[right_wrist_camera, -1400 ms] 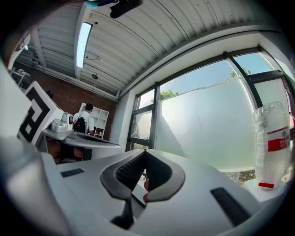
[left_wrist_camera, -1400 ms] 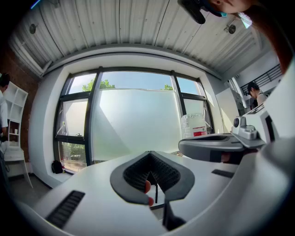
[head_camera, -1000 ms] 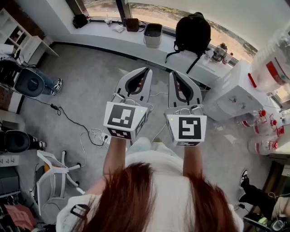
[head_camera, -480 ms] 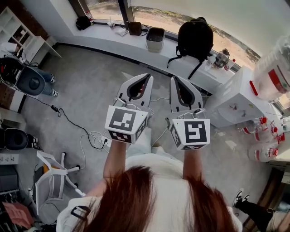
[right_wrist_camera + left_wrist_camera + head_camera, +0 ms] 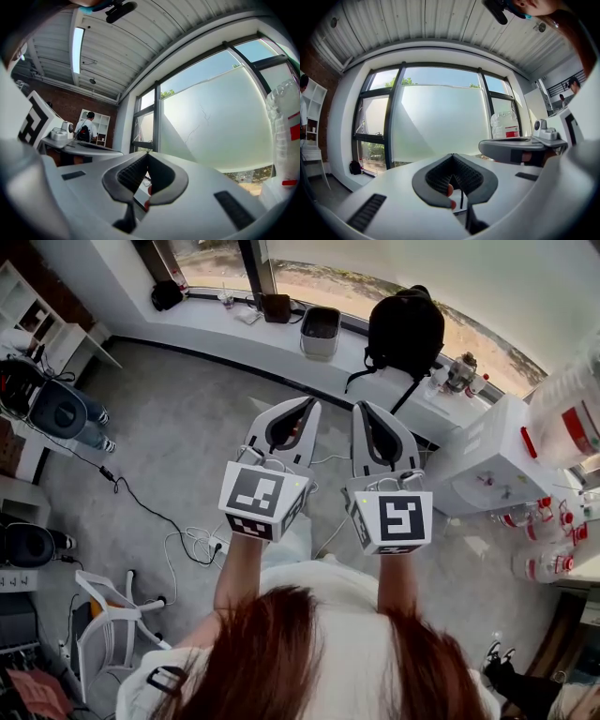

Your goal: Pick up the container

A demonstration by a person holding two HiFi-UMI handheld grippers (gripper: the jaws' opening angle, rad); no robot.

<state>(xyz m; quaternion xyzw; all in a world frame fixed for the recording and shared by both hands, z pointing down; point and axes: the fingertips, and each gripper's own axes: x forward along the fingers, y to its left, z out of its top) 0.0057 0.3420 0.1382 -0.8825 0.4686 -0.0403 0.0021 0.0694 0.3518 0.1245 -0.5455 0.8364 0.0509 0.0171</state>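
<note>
Left hand-held gripper (image 5: 311, 407) and right hand-held gripper (image 5: 360, 409) are side by side, held level over the floor (image 5: 187, 427) in front of the person. Both are fully closed, tips together, nothing between them. The container (image 5: 570, 399), clear with a red label, is at the far right edge, well apart from both; its support can't be made out. Smaller red-lidded jars (image 5: 542, 563) are nearer, on the right. A black backpack (image 5: 405, 329) sits on the far window ledge (image 5: 234, 329).

Head view looks steeply down — gripper views share the window (image 5: 440, 126).
</note>
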